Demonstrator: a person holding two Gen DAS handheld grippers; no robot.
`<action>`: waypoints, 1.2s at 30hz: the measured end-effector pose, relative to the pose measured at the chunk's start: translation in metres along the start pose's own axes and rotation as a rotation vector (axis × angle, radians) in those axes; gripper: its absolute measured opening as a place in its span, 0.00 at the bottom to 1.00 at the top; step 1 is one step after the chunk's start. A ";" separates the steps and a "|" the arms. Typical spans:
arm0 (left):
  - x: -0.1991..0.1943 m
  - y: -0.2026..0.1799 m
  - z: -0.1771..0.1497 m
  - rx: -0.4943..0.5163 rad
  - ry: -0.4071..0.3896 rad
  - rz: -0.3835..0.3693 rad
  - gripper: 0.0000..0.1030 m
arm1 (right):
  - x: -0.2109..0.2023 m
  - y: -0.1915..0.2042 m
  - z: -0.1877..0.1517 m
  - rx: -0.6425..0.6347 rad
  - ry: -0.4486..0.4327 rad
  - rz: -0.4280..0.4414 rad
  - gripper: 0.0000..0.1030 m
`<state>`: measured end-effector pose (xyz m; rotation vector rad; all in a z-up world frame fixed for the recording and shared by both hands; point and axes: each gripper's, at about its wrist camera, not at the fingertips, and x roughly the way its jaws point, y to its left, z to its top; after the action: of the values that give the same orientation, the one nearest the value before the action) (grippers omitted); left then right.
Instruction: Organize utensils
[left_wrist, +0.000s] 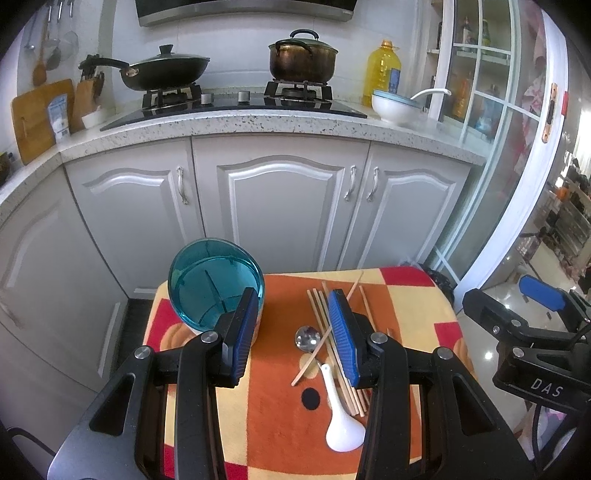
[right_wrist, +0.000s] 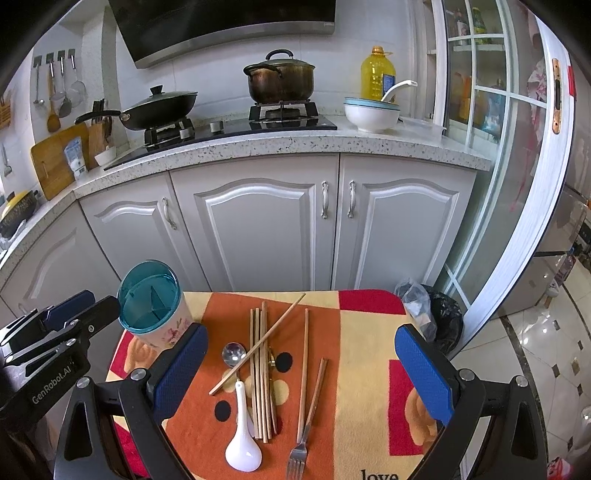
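Several wooden chopsticks (right_wrist: 263, 369) lie in a loose bundle at the middle of the patterned cloth (right_wrist: 354, 406), one of them crossing the rest on a slant and two more lying a little apart to the right. Among them rest a white ceramic spoon (right_wrist: 242, 443), a metal spoon (right_wrist: 233, 352) with its bowl just left of the bundle, and a fork (right_wrist: 301, 448) whose tines point toward the near edge. The chopsticks look light, stiff and thin, so they would likely roll or slip if pinched singly; taking them near mid-length, across the grain, seems safest. The ceramic spoon is probably smooth and breakable, best held by its handle. The fork and metal spoon are rigid and slick, and lie flat on soft fabric, which may make getting under them awkward.

The holder, a teal-rimmed cup with dividers (right_wrist: 149, 302), stands upright at the far left corner of the cloth, clear of the utensils.

The left gripper (left_wrist: 293, 334) hovers above the cloth with its blue pads spread apart and nothing between them; one pad appears in front of the cup, the other over the chopstick bundle, though I cannot tell whether either touches. The right gripper (right_wrist: 303, 376) is also spread wide and empty, framing the whole scatter of utensils from above.
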<state>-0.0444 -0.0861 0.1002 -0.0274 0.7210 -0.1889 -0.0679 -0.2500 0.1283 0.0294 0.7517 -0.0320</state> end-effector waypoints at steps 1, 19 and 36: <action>0.001 0.000 -0.001 -0.001 0.002 -0.001 0.38 | 0.001 0.000 0.000 -0.001 0.003 -0.001 0.98; 0.010 0.005 -0.002 -0.017 0.021 -0.004 0.38 | 0.013 -0.002 -0.002 0.003 0.028 -0.001 0.98; 0.056 -0.016 -0.009 0.068 0.143 -0.091 0.38 | 0.065 -0.036 -0.035 0.074 0.159 0.042 0.98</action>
<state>-0.0115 -0.1112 0.0584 0.0179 0.8563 -0.3049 -0.0458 -0.2854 0.0583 0.1192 0.9085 -0.0180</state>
